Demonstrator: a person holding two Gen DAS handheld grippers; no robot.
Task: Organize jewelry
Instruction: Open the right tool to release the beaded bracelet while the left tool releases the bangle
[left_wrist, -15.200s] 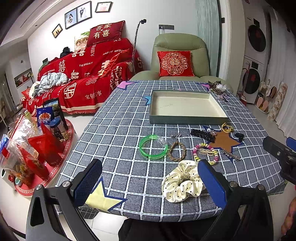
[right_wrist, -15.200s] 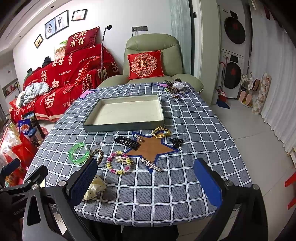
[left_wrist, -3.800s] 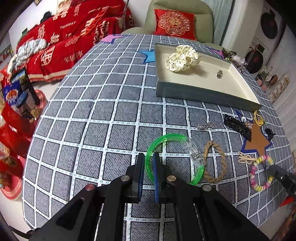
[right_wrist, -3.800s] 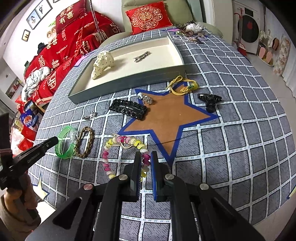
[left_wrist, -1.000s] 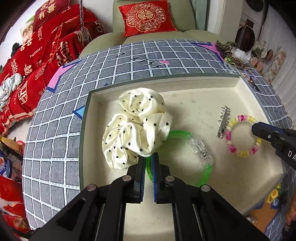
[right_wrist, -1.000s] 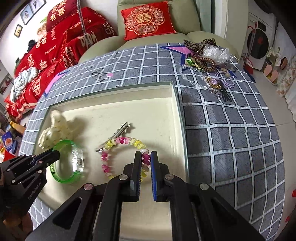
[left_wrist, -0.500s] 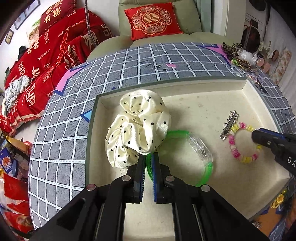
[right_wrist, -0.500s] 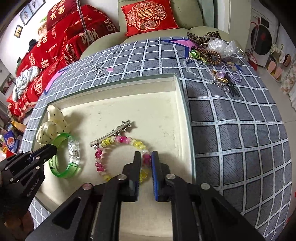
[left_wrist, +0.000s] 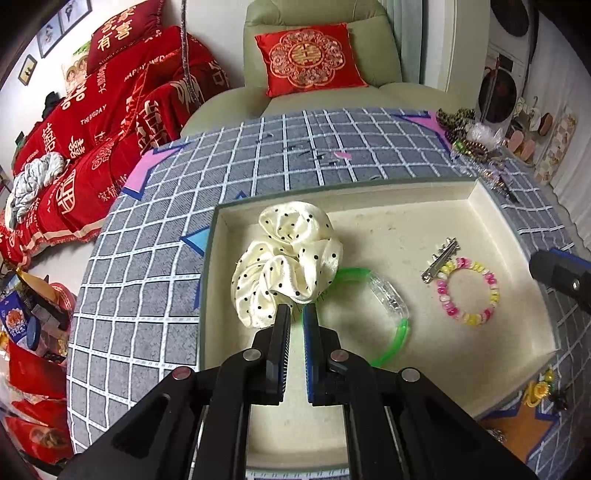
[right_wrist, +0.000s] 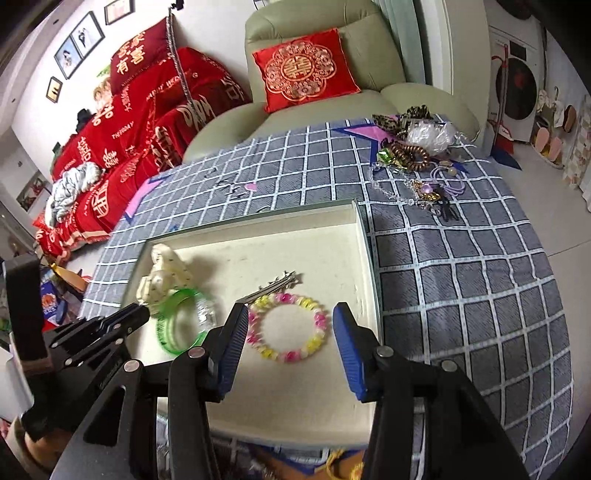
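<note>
From your left wrist view, your left gripper (left_wrist: 296, 314) sat with its jaws together, nothing visibly between them; the green bangle (left_wrist: 384, 310) lay in the tray (left_wrist: 369, 192) just right of the tips, half under the polka-dot scrunchie (left_wrist: 288, 262).

From your right wrist view, your right gripper (right_wrist: 291, 325) had just been opening, jaws apart above the beaded bracelet (right_wrist: 288, 328) resting free on the tray floor, directly ahead.

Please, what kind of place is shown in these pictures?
Most likely a home living room: a green armchair with a red cushion, a sofa under red covers, and framed photos on the wall.
</note>
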